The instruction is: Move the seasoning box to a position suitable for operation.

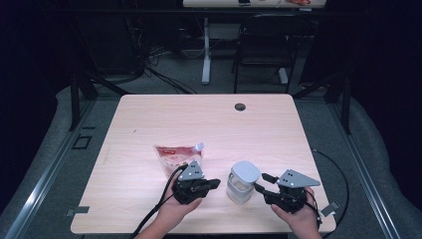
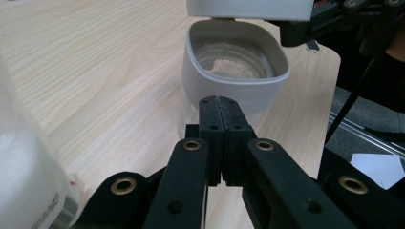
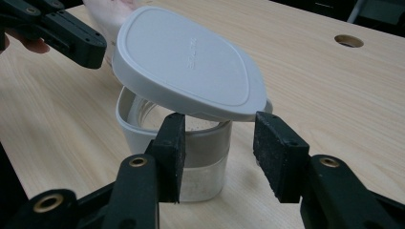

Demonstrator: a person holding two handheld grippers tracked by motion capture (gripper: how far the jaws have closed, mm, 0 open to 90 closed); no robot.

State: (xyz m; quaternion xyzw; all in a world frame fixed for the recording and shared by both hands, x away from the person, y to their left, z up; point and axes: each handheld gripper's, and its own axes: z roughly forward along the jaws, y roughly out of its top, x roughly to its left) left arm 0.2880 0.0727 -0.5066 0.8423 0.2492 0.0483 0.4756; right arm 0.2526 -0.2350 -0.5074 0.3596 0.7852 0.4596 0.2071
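A clear jar [image 1: 240,188] with a pale grey collar stands near the table's front edge, and its hinged lid [image 1: 245,172] is tipped up. In the left gripper view, the jar [image 2: 234,83] holds a little light powder. My left gripper [image 1: 215,183] is shut and empty, its tip just short of the jar's left side [image 2: 220,102]. My right gripper [image 1: 262,182] is open at the jar's right. In the right gripper view its jaws [image 3: 223,143] stand apart below the lid's edge [image 3: 191,62], not pressing on it. A red spouted pouch [image 1: 175,155] lies flat behind the left gripper.
The wooden table [image 1: 149,119] has a round cable hole [image 1: 240,106] at its far side. Its front edge [image 1: 199,232] runs just under my hands. A black chair [image 1: 263,45] and a desk leg [image 1: 206,55] stand beyond the table. Cables trail from both grippers.
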